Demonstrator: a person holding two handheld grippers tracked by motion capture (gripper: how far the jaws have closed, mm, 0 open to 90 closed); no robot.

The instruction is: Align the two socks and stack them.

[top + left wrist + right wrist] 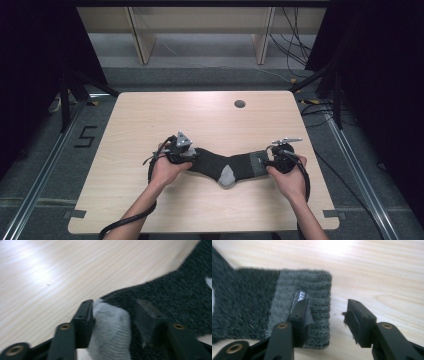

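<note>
Two grippers sit at the ends of a dark grey sock (pixel 227 167) spread flat on the pale wooden tabletop (pixel 150 115): the left gripper (pixel 186 154) at its light grey toe (pixel 110 332), the right gripper (pixel 275 161) at its ribbed cuff (pixel 312 302). Both sets of fingers are released, straddling the cloth without pinching it, probably because the sock has been stretched out straight. Beyond the sock lie a round cable hole (pixel 240 104), grey carpet and dark curtains.
</note>
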